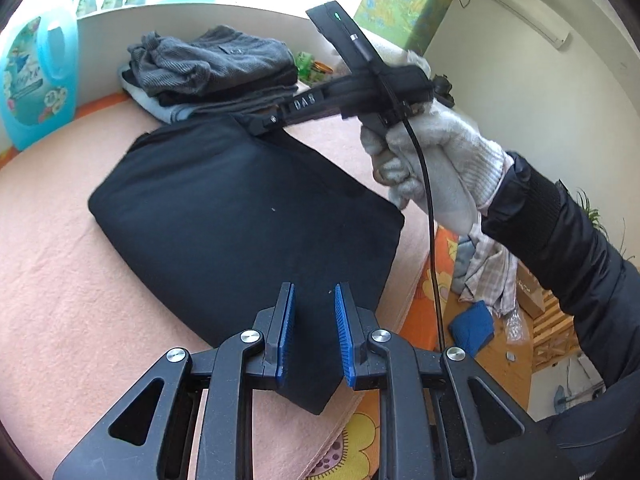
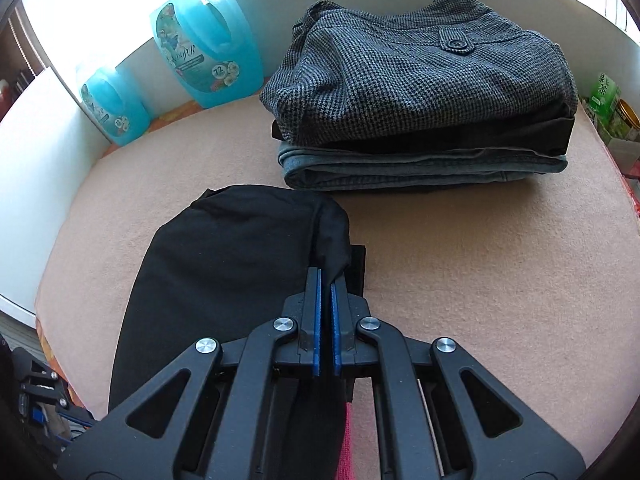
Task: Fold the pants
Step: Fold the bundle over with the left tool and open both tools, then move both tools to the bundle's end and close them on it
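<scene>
Here my left hand-held gripper hangs over the near corner of the black pants, its blue pads a little apart; dark cloth shows in the gap between them, but I cannot tell whether the pads press on it. The pants lie folded into a thick dark bundle on the pink blanket that covers the surface, roughly in its middle.

My right hand-held gripper is at the far edge of the bundle, jaws nearly together with a fold of the black cloth pinched between the pads. From the left wrist view I see my right hand in a white knit glove, wrapped round the gripper's handle, with a black cable hanging down from it.

Just beyond the pants sits a stack of folded clothes: grey houndstooth trousers on top, something black beneath, blue jeans at the bottom. Two blue detergent bottles stand to the left of the stack against a white wall.
</scene>
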Available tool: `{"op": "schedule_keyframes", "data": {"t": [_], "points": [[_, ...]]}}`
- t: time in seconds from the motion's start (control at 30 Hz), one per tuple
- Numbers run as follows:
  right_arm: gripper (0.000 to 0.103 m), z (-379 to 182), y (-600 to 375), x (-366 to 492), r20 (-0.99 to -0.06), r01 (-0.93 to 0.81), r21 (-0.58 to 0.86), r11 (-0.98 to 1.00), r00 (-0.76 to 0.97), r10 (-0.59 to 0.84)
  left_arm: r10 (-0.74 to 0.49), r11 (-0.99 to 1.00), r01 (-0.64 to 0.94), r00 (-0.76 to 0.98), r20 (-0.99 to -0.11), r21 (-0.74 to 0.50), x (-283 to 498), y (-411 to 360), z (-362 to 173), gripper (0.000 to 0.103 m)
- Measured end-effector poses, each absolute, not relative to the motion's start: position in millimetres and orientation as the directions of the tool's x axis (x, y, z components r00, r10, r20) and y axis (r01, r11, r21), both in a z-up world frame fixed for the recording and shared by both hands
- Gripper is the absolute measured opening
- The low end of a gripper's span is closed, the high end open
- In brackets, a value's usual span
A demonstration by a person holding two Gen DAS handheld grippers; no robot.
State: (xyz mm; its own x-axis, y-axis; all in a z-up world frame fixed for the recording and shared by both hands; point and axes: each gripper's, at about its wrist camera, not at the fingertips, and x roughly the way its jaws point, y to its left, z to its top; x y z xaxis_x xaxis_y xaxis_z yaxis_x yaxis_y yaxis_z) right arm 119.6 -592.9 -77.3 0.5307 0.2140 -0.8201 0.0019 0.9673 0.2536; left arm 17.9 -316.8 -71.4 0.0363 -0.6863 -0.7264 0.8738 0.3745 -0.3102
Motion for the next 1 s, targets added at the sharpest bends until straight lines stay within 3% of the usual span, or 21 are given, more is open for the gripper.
{"op": "schedule_keyframes", "data": {"t": [0.27, 0.33, 0.47, 0.6, 0.7, 0.8, 1.0], "points": [[0.026, -46, -590, 70, -0.78, 0.038, 0.18, 0.983, 0.615, 0.119, -0.668, 0.349, 0.882, -0.005, -0.744, -0.319, 6, -340, -97, 0.019], [0.049, -40, -584, 48, -0.761, 0.035, 0.178, 0.983, 0.639, 0.115, -0.678, 0.347, 0.876, -0.012, -0.735, -0.335, 6, -337, -95, 0.019], [0.05, -35, -569, 0, -0.72, 0.038, 0.137, 0.99, 0.69, 0.073, -0.709, 0.366, 0.865, 0.021, -0.704, -0.343, 10, -315, -77, 0.019], [0.05, -41, -549, -32, -0.714, 0.013, 0.106, 0.994, 0.696, 0.068, -0.719, 0.451, 0.835, 0.13, -0.682, -0.316, 34, -286, -60, 0.034], [0.05, -53, -536, -41, -0.733, -0.022, 0.072, 0.997, 0.677, 0.067, -0.714, 0.533, 0.759, 0.164, -0.681, -0.376, 69, -273, -62, 0.034], [0.05, -69, -526, -41, -0.768, -0.038, 0.007, 0.999, 0.639, 0.03, -0.687, 0.583, 0.729, 0.205, -0.698, -0.359, 96, -272, -68, 0.034], [0.05, -87, -530, -36, -0.812, -0.062, 0.032, 0.998, 0.58, 0.062, -0.644, 0.635, 0.683, 0.209, -0.736, -0.361, 122, -280, -94, 0.034]]}}
